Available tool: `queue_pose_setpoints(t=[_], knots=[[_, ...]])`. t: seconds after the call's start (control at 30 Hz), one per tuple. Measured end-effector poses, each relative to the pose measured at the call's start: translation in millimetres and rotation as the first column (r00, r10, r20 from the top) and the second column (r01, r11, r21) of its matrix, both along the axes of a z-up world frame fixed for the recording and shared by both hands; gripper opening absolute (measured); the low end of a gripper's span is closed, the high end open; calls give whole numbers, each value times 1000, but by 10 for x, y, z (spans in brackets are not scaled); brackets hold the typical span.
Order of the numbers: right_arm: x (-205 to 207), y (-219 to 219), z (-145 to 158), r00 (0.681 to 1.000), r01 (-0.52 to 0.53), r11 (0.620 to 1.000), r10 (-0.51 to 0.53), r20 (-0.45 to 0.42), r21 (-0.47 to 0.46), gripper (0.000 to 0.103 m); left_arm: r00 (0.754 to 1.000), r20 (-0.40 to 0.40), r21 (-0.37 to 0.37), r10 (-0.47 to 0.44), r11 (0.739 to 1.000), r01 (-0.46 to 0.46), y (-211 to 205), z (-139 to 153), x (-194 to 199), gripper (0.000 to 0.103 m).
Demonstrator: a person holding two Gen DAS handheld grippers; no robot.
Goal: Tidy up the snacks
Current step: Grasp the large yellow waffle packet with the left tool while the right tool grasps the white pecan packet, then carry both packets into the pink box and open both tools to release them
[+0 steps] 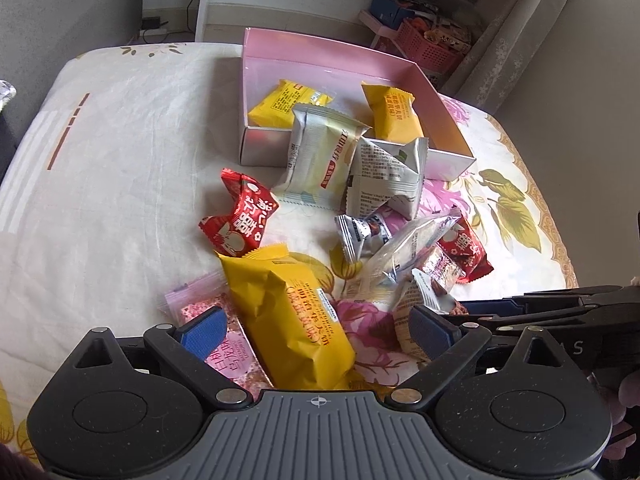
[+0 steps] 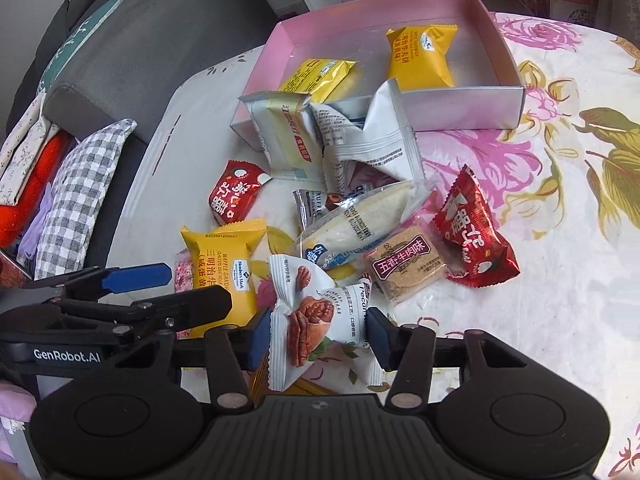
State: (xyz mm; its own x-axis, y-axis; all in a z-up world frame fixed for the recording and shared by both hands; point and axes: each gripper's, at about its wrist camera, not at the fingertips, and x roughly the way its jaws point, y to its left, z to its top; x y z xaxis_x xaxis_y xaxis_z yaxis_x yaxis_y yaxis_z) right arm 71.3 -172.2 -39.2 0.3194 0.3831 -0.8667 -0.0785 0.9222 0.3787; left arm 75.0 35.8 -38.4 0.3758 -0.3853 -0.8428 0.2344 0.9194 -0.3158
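Blue pads of your right gripper (image 2: pixel 318 338) press both sides of a white plastic pecan-print snack packet (image 2: pixel 316 320), grasping it just above the floral bedsheet (image 2: pixel 560 320). Your left gripper (image 1: pixel 316 326) stands released, jaws wide, straddling a yellow foil waffle-sandwich packet (image 1: pixel 296 316) without pressing it. The pink cardboard box (image 2: pixel 468 108) sits beyond the loose pile and holds two yellow packets (image 2: pixel 424 60). Two white packets (image 2: pixel 360 140) lean against its near wall. Red packets (image 2: pixel 474 232) lie among the pile.
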Motion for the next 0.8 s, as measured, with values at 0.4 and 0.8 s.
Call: queue_pose_setpoints(t=[0.4,0.8], knots=[[-24,-343,38,998,52,998,-51,-28,31,33,1000,3,97,-17,995,17,-245,-164,-26,91],[18,-187,-201,997,23,999,-22,-74,23,44,996,55,291,-71,955,52,-490,-389,-91,66]])
